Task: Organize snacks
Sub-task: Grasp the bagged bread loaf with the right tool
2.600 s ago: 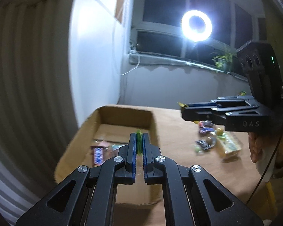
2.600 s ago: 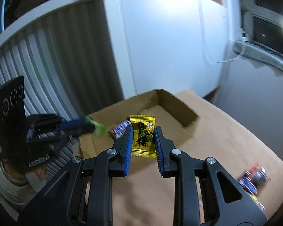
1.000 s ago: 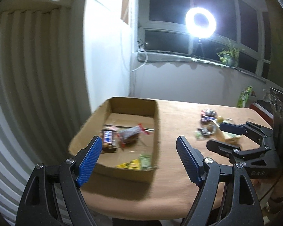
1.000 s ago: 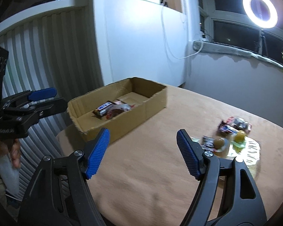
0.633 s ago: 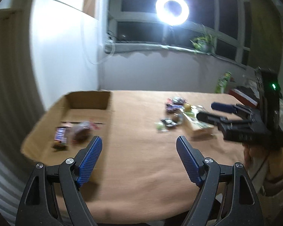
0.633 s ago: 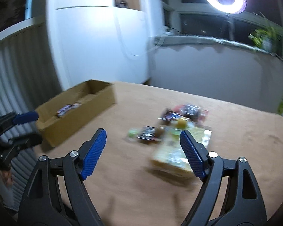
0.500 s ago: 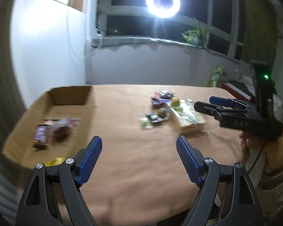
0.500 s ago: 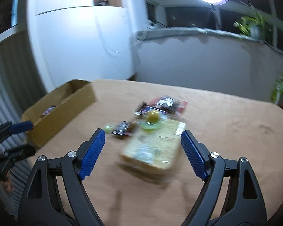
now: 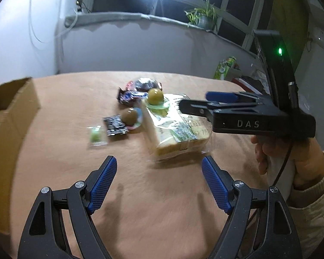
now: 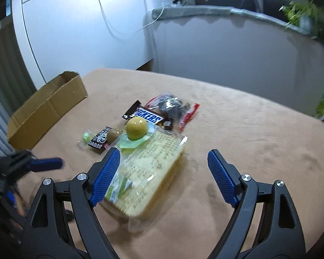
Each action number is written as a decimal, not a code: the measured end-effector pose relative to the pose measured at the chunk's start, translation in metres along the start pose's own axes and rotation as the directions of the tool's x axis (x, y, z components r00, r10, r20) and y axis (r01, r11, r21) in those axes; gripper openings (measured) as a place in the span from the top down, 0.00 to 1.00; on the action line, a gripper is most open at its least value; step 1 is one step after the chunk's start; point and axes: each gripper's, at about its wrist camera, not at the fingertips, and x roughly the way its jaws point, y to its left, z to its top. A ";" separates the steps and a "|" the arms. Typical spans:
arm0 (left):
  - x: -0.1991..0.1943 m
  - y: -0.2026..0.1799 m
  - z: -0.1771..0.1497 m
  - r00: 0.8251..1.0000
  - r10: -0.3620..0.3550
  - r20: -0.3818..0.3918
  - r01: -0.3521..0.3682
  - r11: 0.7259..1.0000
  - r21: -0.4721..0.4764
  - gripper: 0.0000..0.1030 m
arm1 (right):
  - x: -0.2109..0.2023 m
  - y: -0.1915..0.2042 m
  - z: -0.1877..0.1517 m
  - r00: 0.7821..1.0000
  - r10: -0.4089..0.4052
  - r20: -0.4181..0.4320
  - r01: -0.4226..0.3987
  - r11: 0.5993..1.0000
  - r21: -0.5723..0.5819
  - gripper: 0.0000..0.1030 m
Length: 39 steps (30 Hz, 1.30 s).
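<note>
Your big table (image 10: 237, 129) has a soft tan cover, and there is lots of bare room on it near you and out to the right, up to its rounded edge. A pale wall runs behind the far edge.

The cardboard box (image 10: 47, 108) sits at the left edge of the table, well apart from the snacks. You see only its near wall and one corner, so you cannot tell what is inside.

The biggest snack is the wrapped sandwich (image 9: 177, 129). It lies in the middle of the table with open room in front of it and on its right side. A round green ball (image 10: 137, 128) in clear wrap sits on its far end.

Just past it lie a Snickers bar (image 10: 149, 115) and a dark snack bag with red ends (image 10: 172, 105), touching each other. On the left side of the sandwich there is a second, browner ball (image 9: 129, 115), then a small dark packet (image 9: 115, 126), then a tiny green candy (image 9: 96, 135), all close together.

Your left gripper (image 9: 159, 181) is wide apart and holds nothing. It hangs over bare table, just in front of the sandwich's near edge.

Your right gripper (image 10: 163, 172) is also spread wide and empty. Its left finger (image 10: 104, 177) is over the sandwich's near left corner, but you cannot tell if it touches.
</note>
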 end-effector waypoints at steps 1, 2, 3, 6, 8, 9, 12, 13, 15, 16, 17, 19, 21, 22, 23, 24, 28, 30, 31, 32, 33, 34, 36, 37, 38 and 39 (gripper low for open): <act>0.005 0.000 0.001 1.000 -0.008 -0.012 0.008 1.000 -0.004 0.21 | 0.007 -0.004 0.002 1.000 0.020 -0.023 -0.020 1.000 0.003 0.17; 0.012 0.000 0.002 0.999 -0.025 -0.026 0.024 1.000 -0.014 0.21 | 0.013 -0.007 0.004 0.999 0.034 -0.040 -0.034 0.999 0.002 0.17; 0.017 0.000 0.003 0.999 -0.039 -0.035 0.038 0.999 -0.024 0.21 | 0.018 -0.010 0.005 0.997 0.062 -0.052 -0.062 0.998 0.002 0.17; 0.029 0.001 0.005 0.996 -0.068 -0.059 0.065 0.997 -0.049 0.21 | 0.034 -0.022 0.009 0.984 0.156 -0.083 -0.154 0.988 0.032 0.13; 0.036 0.000 0.006 0.994 -0.084 -0.065 0.080 0.995 -0.059 0.21 | 0.043 -0.029 0.008 0.971 0.214 -0.101 -0.208 0.976 0.069 0.12; 0.037 -0.001 0.008 0.995 -0.083 -0.062 0.080 0.995 -0.055 0.21 | 0.043 -0.031 0.008 0.968 0.230 -0.097 -0.223 0.972 0.078 0.11; 0.040 -0.003 0.012 0.992 -0.113 -0.059 0.110 0.993 -0.053 0.21 | 0.036 -0.026 0.002 0.963 0.250 -0.098 -0.243 0.967 0.076 0.14; 0.040 -0.003 0.013 0.990 -0.132 -0.056 0.130 0.990 -0.053 0.21 | 0.034 -0.025 -0.001 0.965 0.245 -0.093 -0.238 0.968 0.080 0.19; 0.043 -0.005 0.014 0.987 -0.153 -0.056 0.150 0.987 -0.051 0.23 | 0.029 -0.024 -0.005 0.970 0.231 -0.078 -0.223 0.970 0.098 0.24; 0.043 -0.007 0.014 0.987 -0.154 -0.052 0.152 0.987 -0.044 0.23 | 0.027 -0.025 -0.005 0.973 0.218 -0.074 -0.210 0.972 0.105 0.25; 0.043 -0.009 0.014 0.986 -0.159 -0.050 0.157 0.987 -0.040 0.23 | 0.023 -0.025 -0.007 0.977 0.203 -0.065 -0.195 0.974 0.118 0.28; 0.042 -0.011 0.014 0.984 -0.174 -0.047 0.172 0.984 -0.035 0.24 | 0.015 -0.025 -0.009 0.982 0.181 -0.052 -0.173 0.977 0.125 0.31; 0.038 -0.015 0.012 0.981 -0.189 -0.039 0.188 0.982 -0.028 0.25 | 0.003 -0.023 -0.012 0.987 0.152 -0.046 -0.146 0.982 0.120 0.31; 0.035 -0.019 0.011 0.979 -0.200 -0.035 0.199 0.980 -0.022 0.25 | -0.007 -0.021 -0.013 0.991 0.132 -0.039 -0.127 0.986 0.111 0.31; 0.034 -0.023 0.011 0.977 -0.211 -0.035 0.210 0.978 -0.018 0.25 | -0.013 -0.021 -0.012 0.992 0.120 -0.032 -0.116 0.988 0.106 0.31; 0.033 -0.024 0.014 0.974 -0.222 -0.033 0.222 0.975 -0.015 0.25 | -0.022 -0.021 -0.012 0.995 0.100 -0.023 -0.097 0.990 0.100 0.31; 0.025 -0.041 0.021 0.953 -0.302 0.003 0.302 0.953 -0.019 0.25 | -0.058 -0.018 -0.008 1.000 -0.019 -0.013 0.019 0.999 0.050 0.31; 0.027 -0.049 0.020 0.929 -0.371 0.010 0.371 0.927 -0.059 0.25 | -0.069 -0.011 -0.010 0.995 -0.100 -0.024 0.100 0.995 -0.012 0.31; 0.029 -0.050 0.019 0.918 -0.397 0.008 0.397 0.914 -0.083 0.25 | -0.070 -0.008 -0.010 0.992 -0.125 -0.035 0.123 0.992 -0.033 0.31; 0.036 -0.051 0.015 0.891 -0.453 0.002 0.449 0.882 -0.145 0.25 | -0.069 -0.006 -0.012 0.989 -0.139 -0.047 0.137 0.989 -0.054 0.31; 0.041 -0.050 0.012 0.876 -0.482 -0.003 0.474 0.861 -0.184 0.25 | -0.067 -0.004 -0.014 0.989 -0.137 -0.063 0.132 0.989 -0.069 0.31; 0.048 -0.050 0.007 0.855 -0.518 -0.014 0.500 0.832 -0.239 0.25 | -0.064 -0.003 -0.017 0.988 -0.134 -0.080 0.128 0.989 -0.079 0.31; 0.058 -0.056 -0.004 0.844 -0.534 -0.051 0.500 0.818 -0.285 0.25 | -0.064 -0.002 -0.021 0.984 -0.159 -0.085 0.151 0.984 -0.094 0.31; 0.056 -0.060 -0.007 0.855 -0.516 -0.049 0.487 0.833 -0.264 0.25 | -0.066 -0.003 -0.022 0.984 -0.155 -0.085 0.148 0.985 -0.087 0.31; 0.053 -0.064 -0.008 0.865 -0.499 -0.051 0.475 0.847 -0.239 0.27 | -0.068 -0.004 -0.023 0.985 -0.151 -0.081 0.145 0.986 -0.078 0.31; 0.050 -0.065 -0.007 0.871 -0.488 -0.054 0.465 0.856 -0.226 0.27 | -0.071 -0.004 -0.023 0.986 -0.146 -0.075 0.141 0.988 -0.070 0.31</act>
